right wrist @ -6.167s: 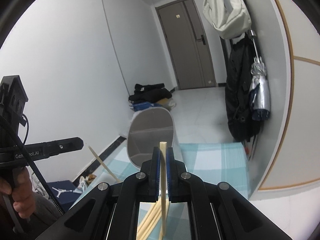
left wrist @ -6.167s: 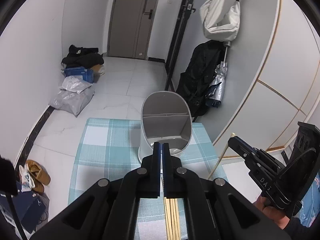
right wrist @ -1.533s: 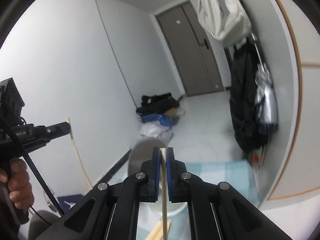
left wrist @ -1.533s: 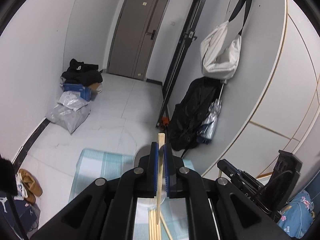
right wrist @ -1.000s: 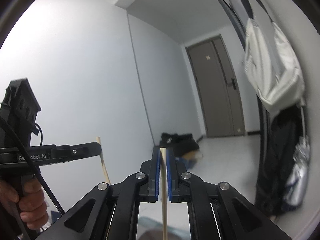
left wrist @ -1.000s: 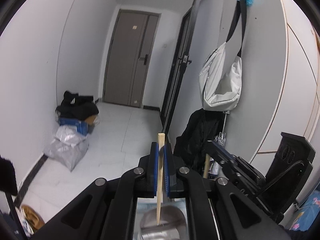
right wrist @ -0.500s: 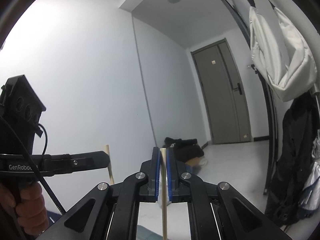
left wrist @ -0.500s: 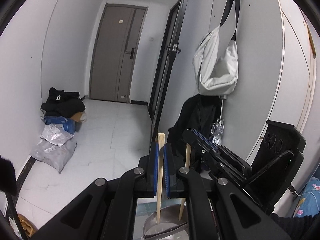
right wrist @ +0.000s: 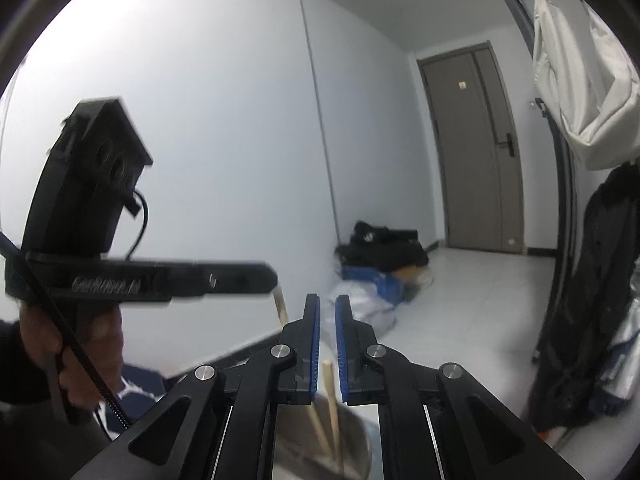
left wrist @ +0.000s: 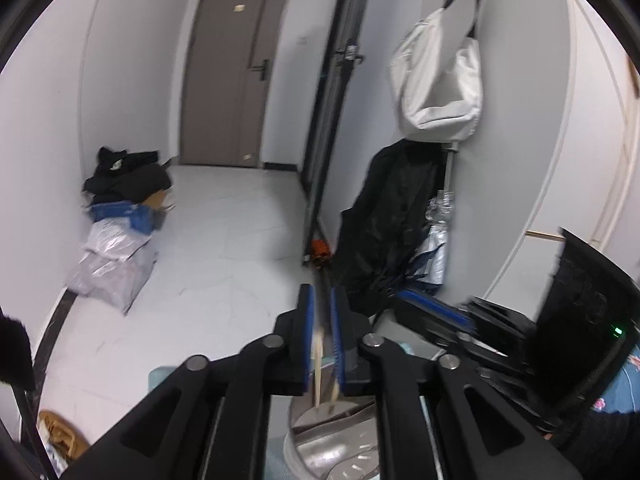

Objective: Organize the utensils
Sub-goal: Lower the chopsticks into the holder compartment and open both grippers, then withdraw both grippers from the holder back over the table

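Left wrist view, from left to right: teal cloth (left wrist: 160, 376) at the low edge, then left gripper (left wrist: 322, 336), blue pads a little apart and just now opened wider. Between the pads, pressed by neither as far as visible, first chopstick (left wrist: 318, 360), blurred, long axis nearly upright, lower end down in metal holder (left wrist: 320, 460). Just right of it, second chopstick (left wrist: 334, 390), leaning a little, lower end also in the holder. Further right, right gripper (left wrist: 404, 306), blurred, near above the holder's right side; gap of its pads not readable from this side.

Right wrist view, left to right: hand (right wrist: 72, 344) around the handle of the left gripper (right wrist: 268, 280), seen from the side, so no reading of its gap. Just under its tip, first chopstick (right wrist: 280, 304), slanting down and to the right into the holder (right wrist: 356, 440). Then right gripper (right wrist: 328, 320), pads parted with clear space between, clamped on nothing. Lower, between the finger bases, top of second chopstick (right wrist: 330, 384), nearly upright, standing in the holder, free of the pads.

Shown only in this view: the slant of first chopstick, the hand, the parted right pads. Shown only in the left wrist view: the gap of the left pads, the cloth.
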